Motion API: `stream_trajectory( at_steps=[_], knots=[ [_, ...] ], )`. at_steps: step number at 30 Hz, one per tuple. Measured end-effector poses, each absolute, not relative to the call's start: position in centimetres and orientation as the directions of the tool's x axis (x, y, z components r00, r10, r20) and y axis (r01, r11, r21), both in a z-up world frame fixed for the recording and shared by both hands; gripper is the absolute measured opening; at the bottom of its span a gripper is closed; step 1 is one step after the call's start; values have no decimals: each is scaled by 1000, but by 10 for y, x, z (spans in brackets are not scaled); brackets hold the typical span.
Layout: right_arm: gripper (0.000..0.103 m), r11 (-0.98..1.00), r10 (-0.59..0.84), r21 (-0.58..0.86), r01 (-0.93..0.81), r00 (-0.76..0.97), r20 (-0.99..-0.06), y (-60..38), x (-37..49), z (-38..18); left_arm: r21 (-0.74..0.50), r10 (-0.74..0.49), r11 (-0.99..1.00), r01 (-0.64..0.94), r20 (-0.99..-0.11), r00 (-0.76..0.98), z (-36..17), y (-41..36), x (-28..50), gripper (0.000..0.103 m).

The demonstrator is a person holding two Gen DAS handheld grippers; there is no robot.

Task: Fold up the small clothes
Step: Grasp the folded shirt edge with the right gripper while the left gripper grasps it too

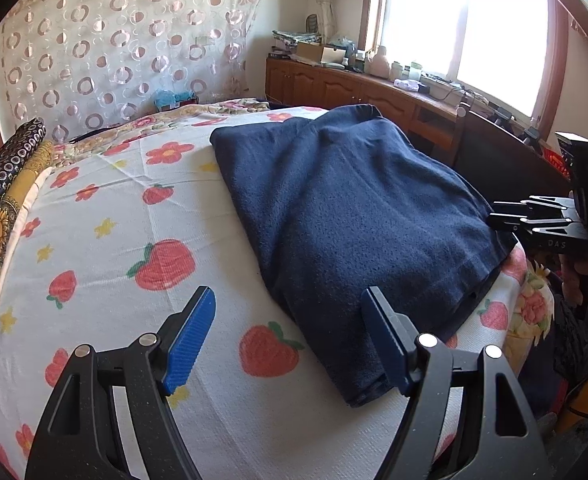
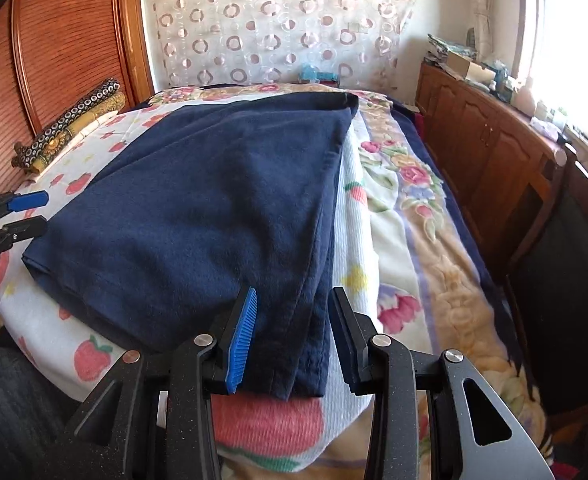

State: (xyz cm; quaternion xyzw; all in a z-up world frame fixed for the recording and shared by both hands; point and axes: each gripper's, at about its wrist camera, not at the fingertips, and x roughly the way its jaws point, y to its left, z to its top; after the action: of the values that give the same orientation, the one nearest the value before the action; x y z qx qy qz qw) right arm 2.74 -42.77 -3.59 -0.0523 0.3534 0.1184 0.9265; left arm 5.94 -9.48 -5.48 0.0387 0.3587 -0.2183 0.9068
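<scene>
In the left wrist view, the left gripper is seen with jaws spread wide and empty; the navy garment is laid on the strawberry sheet, its near corner reaching between the jaws. In the right wrist view, the right gripper is parted, the garment's near edge lying between its jaws, apparently unpinched.

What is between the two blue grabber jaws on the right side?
In the right wrist view, the near corner of the folded navy garment lies between the right gripper jaws, on the strawberry sheet. The jaws stand apart, not squeezing it.
</scene>
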Motion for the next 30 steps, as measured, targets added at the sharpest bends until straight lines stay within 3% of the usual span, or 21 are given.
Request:
stream_trajectory(
  at_steps=[4,6,8,18,24,30],
  knots=[
    [36,962,189,-23,-271,727,-660,-410,19,-35,-86,-370,900,428,-672,641,-56,-98,60,76],
    [26,955,199,-35,-295,723,-662,-402,19,-38,-87,-372,898,432,-674,638,-56,-99,60,76],
    [7,949,199,-51,-310,719,-666,-395,23,-38,-87,-374,897,434,-674,637,-56,-99,60,76],
    [3,954,215,-29,-299,748,-628,-418,2,-25,-99,-378,899,426,-667,642,-54,-96,59,76],
    [3,955,201,-35,-294,729,-654,-409,3,-38,-106,-378,898,427,-682,626,-58,-95,59,76],
    [8,955,180,-59,-291,727,-662,-404,4,-37,-118,-385,893,434,-702,599,-64,-95,57,76]
  ],
)
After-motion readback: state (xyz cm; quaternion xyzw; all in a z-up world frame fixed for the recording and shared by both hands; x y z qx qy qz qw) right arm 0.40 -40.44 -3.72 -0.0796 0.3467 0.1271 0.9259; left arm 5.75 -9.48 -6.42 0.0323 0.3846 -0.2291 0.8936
